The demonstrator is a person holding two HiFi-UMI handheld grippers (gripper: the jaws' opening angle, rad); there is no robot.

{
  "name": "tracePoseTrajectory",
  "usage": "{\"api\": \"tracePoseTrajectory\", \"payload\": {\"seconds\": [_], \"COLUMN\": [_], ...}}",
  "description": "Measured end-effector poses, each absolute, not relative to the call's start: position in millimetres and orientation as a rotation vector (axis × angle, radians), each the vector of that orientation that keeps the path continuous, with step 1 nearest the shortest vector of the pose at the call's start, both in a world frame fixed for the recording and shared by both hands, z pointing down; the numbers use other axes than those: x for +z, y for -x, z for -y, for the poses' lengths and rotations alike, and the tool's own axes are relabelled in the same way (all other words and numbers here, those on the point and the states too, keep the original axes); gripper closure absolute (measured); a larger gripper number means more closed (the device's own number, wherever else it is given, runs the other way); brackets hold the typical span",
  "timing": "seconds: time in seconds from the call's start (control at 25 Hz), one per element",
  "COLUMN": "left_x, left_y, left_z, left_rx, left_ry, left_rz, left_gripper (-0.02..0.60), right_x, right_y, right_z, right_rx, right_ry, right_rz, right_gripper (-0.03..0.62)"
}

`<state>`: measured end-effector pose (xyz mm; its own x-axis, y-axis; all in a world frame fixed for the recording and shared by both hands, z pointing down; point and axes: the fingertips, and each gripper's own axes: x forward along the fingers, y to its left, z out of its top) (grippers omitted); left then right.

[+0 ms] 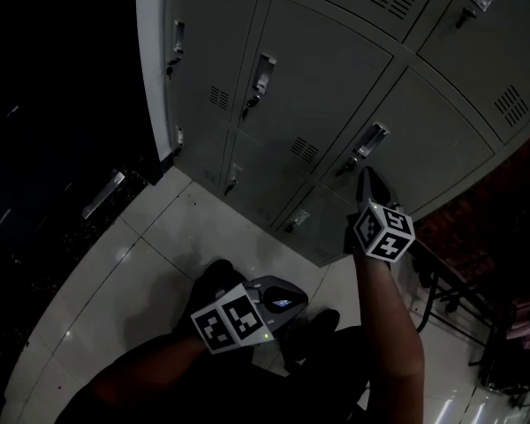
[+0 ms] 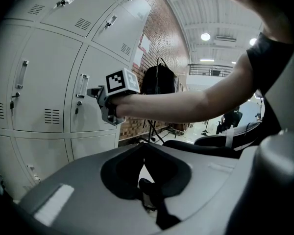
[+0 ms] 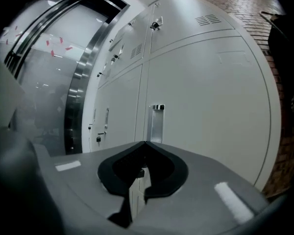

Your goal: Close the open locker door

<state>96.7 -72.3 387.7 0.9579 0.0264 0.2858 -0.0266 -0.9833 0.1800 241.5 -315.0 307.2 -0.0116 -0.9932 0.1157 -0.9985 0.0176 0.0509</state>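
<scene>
My right tongs (image 3: 145, 142), shut and empty, point at the locker door (image 3: 210, 97); my left tongs (image 2: 144, 145) hang closed

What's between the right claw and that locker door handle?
Nothing. In the right gripper view the shut right claw points at the handle, with only bare locker door showing between them.

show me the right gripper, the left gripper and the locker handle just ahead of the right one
right gripper (image 3: 144, 142): right gripper view, where its shut jaws meet
left gripper (image 2: 143, 144): left gripper view, where its jaws meet
locker handle (image 3: 157, 124): right gripper view, middle of the recessed metal plate
</scene>
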Motion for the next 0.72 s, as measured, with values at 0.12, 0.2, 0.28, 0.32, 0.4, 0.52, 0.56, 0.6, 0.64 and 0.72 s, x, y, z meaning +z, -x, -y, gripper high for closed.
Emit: {"api": "tracePoseTrajectory", "payload": {"seconds": [0.12,0.2,0.28,0.32,0.4,0.52,0.56,0.6,0.64,0.72], "left_x": [388.1,388.3,389.1,389.5,390.3,391.6,392.0,392.2,392.3,392.7], "left_y": [-97.1,-97.2,-97.0,-97.2,-98.2,-98.1,-98.4,-99.0,-99.7,-100.4], "left_z": [71.6,71.1,70.5,70.2,69.7,69.5,69.5,69.3,69.0,68.5], "left_rx": [0.434,0.433,0.432,0.433,0.435,0.447,0.45,0.451,0.45,0.449], "left_ry": [-2.931,-2.933,-2.933,-2.933,-2.935,-2.935,-2.935,-2.937,-2.938,-2.942], "left_rz": [-0.005,-0.01,-0.011,-0.011,-0.01,-0.008,-0.009,-0.01,-0.012,-0.015], "left_gripper": [0.569,0.569,0.569,0.569,0.569,0.569,0.569,0.569,0.569,0.569], "right_x": [309.2,309.8,311.8,313.3,316.7,322.0,323.7,325.4,327.0,329.6], "right_y": [-234.4,-231.2,-227.5,-225.9,-224.9,-225.7,-226.5,-227.7,-229.0,-231.1], "right_z": [288.4,269.8,251.1,241.7,222.7,195.1,186.2,177.4,168.6,151.4], "right_rx": [0.08,0.089,0.093,0.095,0.106,0.153,0.171,0.184,0.193,0.197], "right_ry": [-2.08,-2.061,-2.038,-2.025,-2.002,-1.993,-1.992,-1.99,-1.987,-1.98], "right_rz": [2.203,2.234,2.262,2.273,2.29,2.321,2.33,2.336,2.339,2.34], "right_gripper": [0.591,0.591,0.591,0.591,0.591,0.591,0.591,0.591,0.591,0.591]}}
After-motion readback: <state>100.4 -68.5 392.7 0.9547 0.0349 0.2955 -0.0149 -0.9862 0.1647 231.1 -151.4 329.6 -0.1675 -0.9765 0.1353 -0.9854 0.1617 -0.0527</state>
